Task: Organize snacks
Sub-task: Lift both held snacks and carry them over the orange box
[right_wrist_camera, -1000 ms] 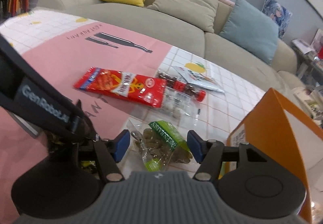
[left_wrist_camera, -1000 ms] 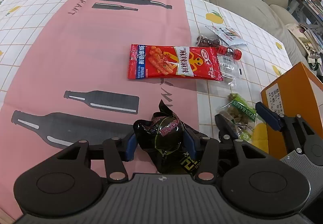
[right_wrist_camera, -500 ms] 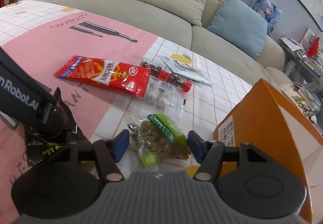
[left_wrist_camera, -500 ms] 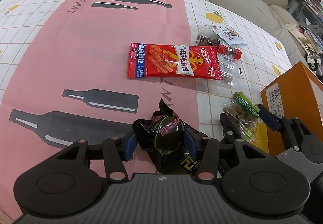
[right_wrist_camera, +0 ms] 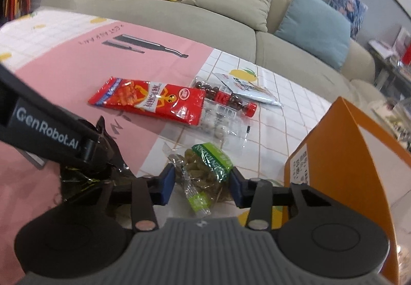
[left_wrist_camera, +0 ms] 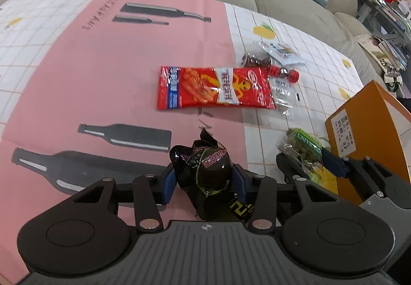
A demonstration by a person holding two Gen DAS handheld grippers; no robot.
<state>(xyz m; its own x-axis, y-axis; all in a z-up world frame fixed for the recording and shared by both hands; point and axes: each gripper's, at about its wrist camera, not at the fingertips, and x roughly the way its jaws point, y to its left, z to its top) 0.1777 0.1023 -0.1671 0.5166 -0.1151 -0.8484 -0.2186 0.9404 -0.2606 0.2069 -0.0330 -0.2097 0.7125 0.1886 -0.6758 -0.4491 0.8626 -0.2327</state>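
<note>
While the left wrist view is looked through first, a black shiny snack pack (left_wrist_camera: 205, 169) is seen sitting right between the blue pads of the left gripper (left_wrist_camera: 204, 179), whose jaws are closing. Both pads are pressed against the pack's bulging sides, so it's gripped. The pack's long axis is run pretty much along the fingers, with its crinkled twisted end pointed away from the camera toward the red snack bag (left_wrist_camera: 215, 87). That red bag is laid flat on the pink tablecloth (left_wrist_camera: 102, 79), long axis left to right. Off to the right, the right gripper (left_wrist_camera: 310, 161) is seen with a green-labelled clear packet (left_wrist_camera: 304, 150) between its fingers, just beside the orange box (left_wrist_camera: 372, 136).

Over in the right wrist view, the green-labelled clear packet (right_wrist_camera: 205, 169) is caught between the blue pads of the right gripper (right_wrist_camera: 203, 179), jaws closing too. The right pad is touched by the packet; contact on the left pad can't be told for sure. The packet is laid on the table with its long axis tilted, green sealed end pointed back toward the camera. The black shiny snack pack (right_wrist_camera: 97, 156) is held at the left, under the other gripper's arm.
</note>
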